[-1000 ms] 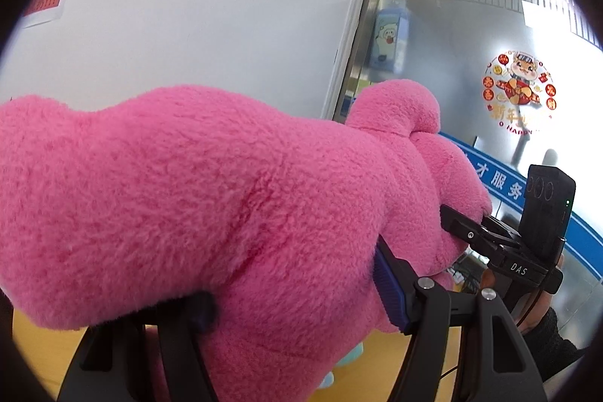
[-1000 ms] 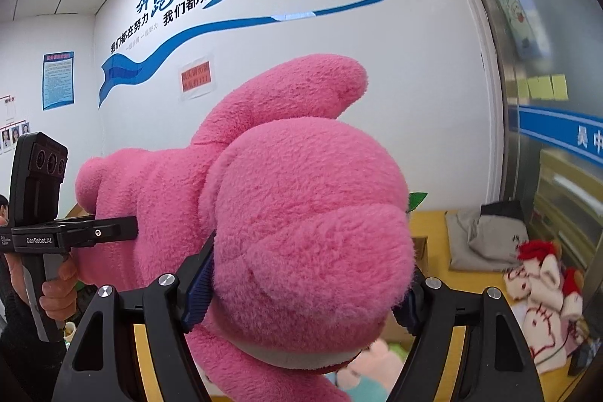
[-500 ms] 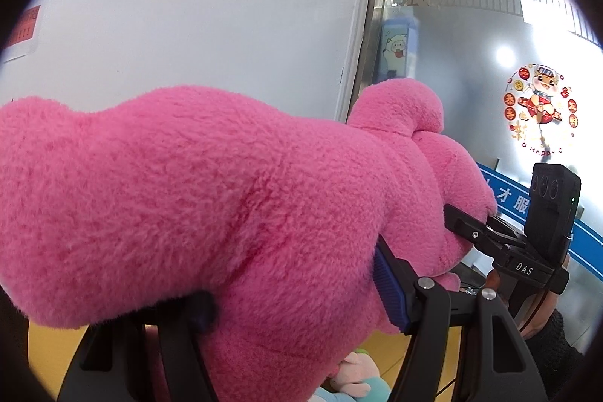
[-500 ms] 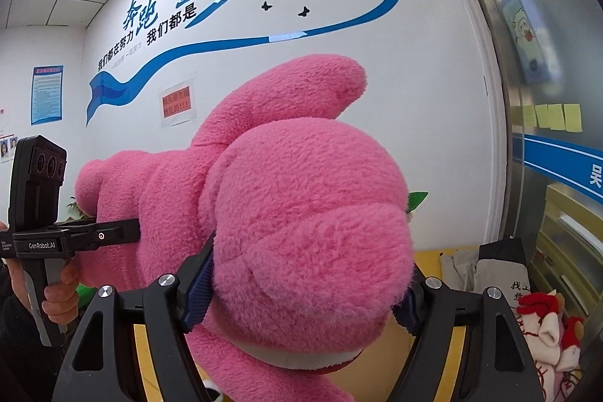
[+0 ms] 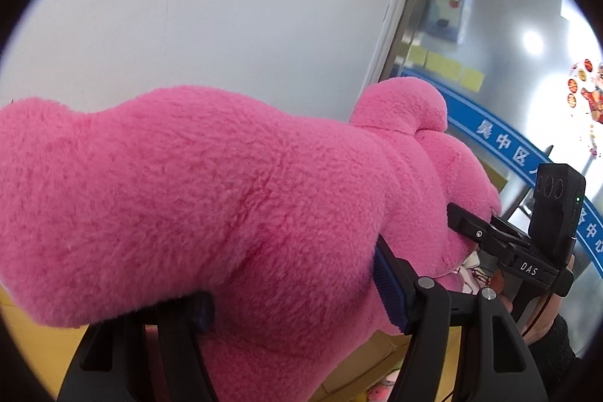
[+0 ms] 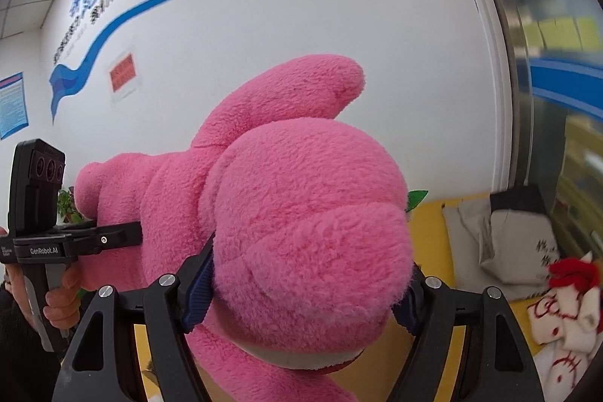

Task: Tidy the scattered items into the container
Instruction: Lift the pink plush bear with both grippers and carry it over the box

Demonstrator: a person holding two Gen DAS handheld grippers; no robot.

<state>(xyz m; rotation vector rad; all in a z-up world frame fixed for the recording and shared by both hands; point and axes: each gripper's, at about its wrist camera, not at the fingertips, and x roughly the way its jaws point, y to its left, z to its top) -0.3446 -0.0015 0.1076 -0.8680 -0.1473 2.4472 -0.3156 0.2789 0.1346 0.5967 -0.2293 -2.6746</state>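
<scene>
A large fluffy pink plush toy [image 5: 233, 198] is held aloft before a white wall [image 5: 211, 6], pinched by the left gripper [image 5: 294, 304] and, at its far right end, the right gripper [image 6: 301, 292].

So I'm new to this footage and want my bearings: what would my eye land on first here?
The big pink plush toy fills the centre of both views, held in the air between the two grippers. The right hand-held gripper clamps its rounded end, and the left hand-held gripper squeezes its body from the other side. Past it, at lower right in the right wrist view, a red and white plush lies on a yellow surface.
</scene>
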